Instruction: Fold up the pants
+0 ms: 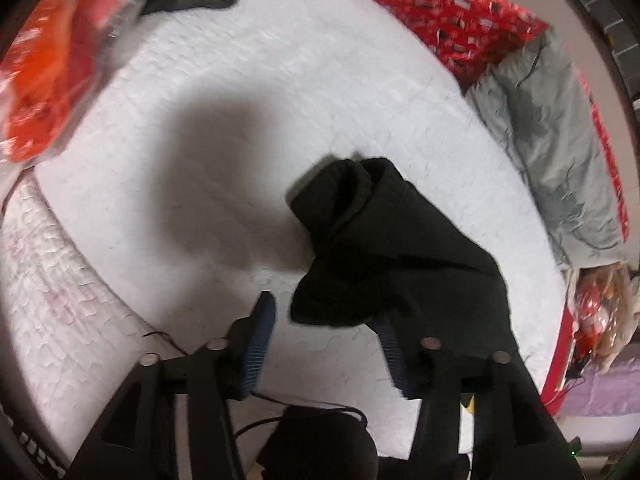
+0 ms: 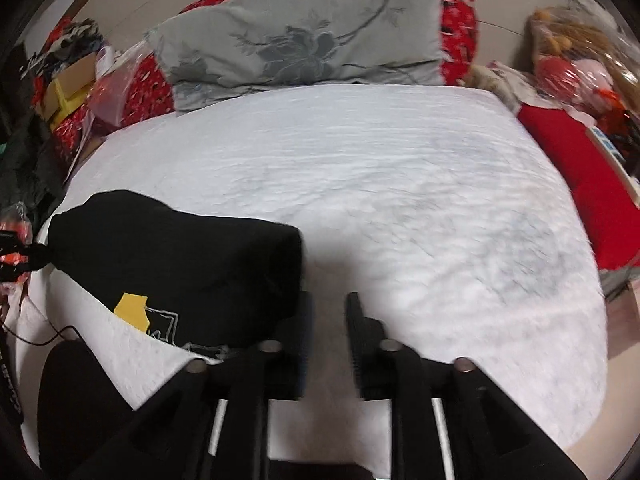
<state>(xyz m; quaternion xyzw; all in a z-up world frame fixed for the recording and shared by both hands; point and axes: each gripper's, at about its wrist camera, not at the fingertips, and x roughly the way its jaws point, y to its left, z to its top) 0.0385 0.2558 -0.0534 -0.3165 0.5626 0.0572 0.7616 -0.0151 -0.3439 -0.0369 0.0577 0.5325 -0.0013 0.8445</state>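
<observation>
Left gripper [image 1: 320, 336]: jaws spread wide, blue-ribbed fingers [image 1: 260, 340] apart, nothing clamped between them; black cloth drapes over the right-hand finger, whose tip is hidden beneath it. Poised above the bed.

Right gripper [image 2: 328, 320]: jaws parted with a clear gap, nothing between them; its left finger stands just beside the near edge of the garment, and contact cannot be told.

Pants [image 2: 176, 256]: black, bunched into a thick bundle on the near left part of the bed. In the left wrist view [image 1: 384, 240] a ribbed waistband or cuff end rises in a rumpled fold at the far end of the heap, the rest trailing back toward the gripper. A yellow patch [image 2: 132, 308] with white outline stitching shows on the near edge.

Bedcover [image 2: 400, 200]: white, quilted texture, under the pants; a large soft shadow lies on it left of the garment in the left wrist view.

Pillow [image 2: 304, 40]: grey with darker floral embroidery, propped at the far end of the bed.

Red patterned bedding [image 1: 460, 20]: behind and beside the pillow.

Orange-red item in clear plastic [image 1: 44, 80]: at the bed's edge, blurred.

Plastic-wrapped bundle [image 2: 576, 64]: right of the pillow, off the mattress.

Thin black cable [image 2: 40, 336]: trailing at the near left edge.
</observation>
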